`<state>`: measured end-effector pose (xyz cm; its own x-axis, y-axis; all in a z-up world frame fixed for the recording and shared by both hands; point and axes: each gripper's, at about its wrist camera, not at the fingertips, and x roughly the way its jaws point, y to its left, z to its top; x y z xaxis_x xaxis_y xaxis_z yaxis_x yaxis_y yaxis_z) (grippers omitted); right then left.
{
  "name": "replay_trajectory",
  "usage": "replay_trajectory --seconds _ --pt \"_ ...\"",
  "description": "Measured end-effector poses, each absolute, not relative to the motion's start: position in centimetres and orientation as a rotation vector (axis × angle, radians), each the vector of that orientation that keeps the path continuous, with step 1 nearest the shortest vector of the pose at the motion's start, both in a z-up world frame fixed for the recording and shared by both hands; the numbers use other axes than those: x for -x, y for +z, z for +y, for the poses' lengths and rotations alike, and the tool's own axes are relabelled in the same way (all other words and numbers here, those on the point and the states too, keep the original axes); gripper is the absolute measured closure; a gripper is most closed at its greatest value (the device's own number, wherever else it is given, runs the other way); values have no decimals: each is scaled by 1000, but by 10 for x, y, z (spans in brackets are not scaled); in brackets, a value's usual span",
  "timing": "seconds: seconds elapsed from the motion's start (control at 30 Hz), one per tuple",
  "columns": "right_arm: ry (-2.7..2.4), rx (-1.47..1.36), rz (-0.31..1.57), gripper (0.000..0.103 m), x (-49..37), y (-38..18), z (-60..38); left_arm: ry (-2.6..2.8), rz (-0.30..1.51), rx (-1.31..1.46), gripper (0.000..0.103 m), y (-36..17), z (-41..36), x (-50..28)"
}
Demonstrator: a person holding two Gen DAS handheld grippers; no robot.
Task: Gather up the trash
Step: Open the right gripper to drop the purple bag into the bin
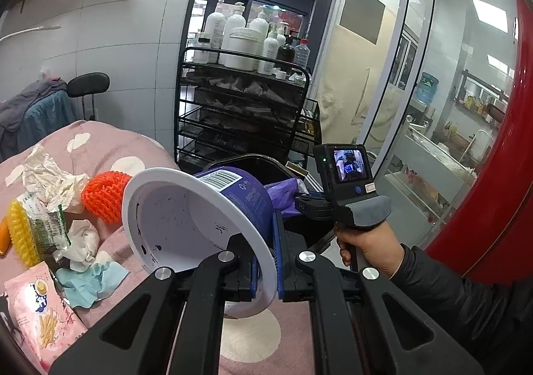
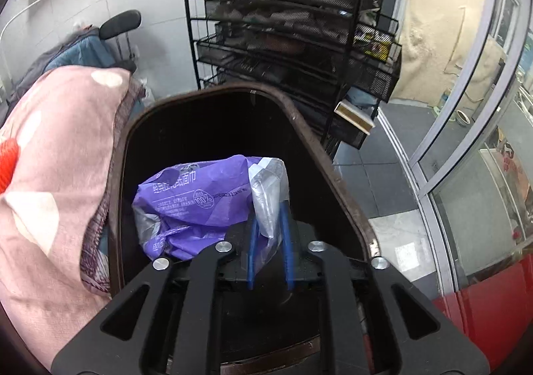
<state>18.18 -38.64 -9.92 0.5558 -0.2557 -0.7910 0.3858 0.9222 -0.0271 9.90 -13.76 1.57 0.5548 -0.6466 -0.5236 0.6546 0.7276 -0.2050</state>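
My left gripper (image 1: pixel 266 261) is shut on the rim of a white-lined purple paper bowl (image 1: pixel 186 221), held tilted above the pink bed cover. My right gripper (image 2: pixel 269 241) is shut on a purple plastic wrapper (image 2: pixel 190 205) by its clear end and holds it over the mouth of a dark bin (image 2: pixel 299 128). The right gripper also shows in the left wrist view (image 1: pixel 346 198), beside the bin (image 1: pixel 256 161). More trash lies on the bed: crumpled white paper (image 1: pixel 46 178), an orange foam net (image 1: pixel 105 196), a yellow net (image 1: pixel 20 235), a blue tissue (image 1: pixel 90 281), a pink snack packet (image 1: pixel 43 311).
A black wire trolley (image 1: pixel 240 115) with white bottles (image 1: pixel 240 38) stands behind the bin. Glass doors (image 1: pixel 416 91) are to the right, a red surface (image 1: pixel 499 191) at far right. A chair with clothes (image 1: pixel 40 111) stands beyond the bed (image 2: pixel 56 181).
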Motion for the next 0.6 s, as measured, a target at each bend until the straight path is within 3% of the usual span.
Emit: replay_trajectory --seconds 0.03,0.07,0.1,0.33,0.6 --pt "-373 -166 906 66 -180 -100 -387 -771 614 -16 95 15 -140 -100" --pt "-372 -171 905 44 -180 -101 -388 -776 616 -17 95 16 -144 -101" --pt "-375 -175 898 31 -177 -101 -386 -781 618 -16 95 16 -145 -102" --pt "-337 -213 834 31 -152 -88 -378 -812 629 -20 95 19 -161 -114" --pt "-313 -208 774 23 -114 -69 -359 -831 659 -38 95 14 -186 -138"
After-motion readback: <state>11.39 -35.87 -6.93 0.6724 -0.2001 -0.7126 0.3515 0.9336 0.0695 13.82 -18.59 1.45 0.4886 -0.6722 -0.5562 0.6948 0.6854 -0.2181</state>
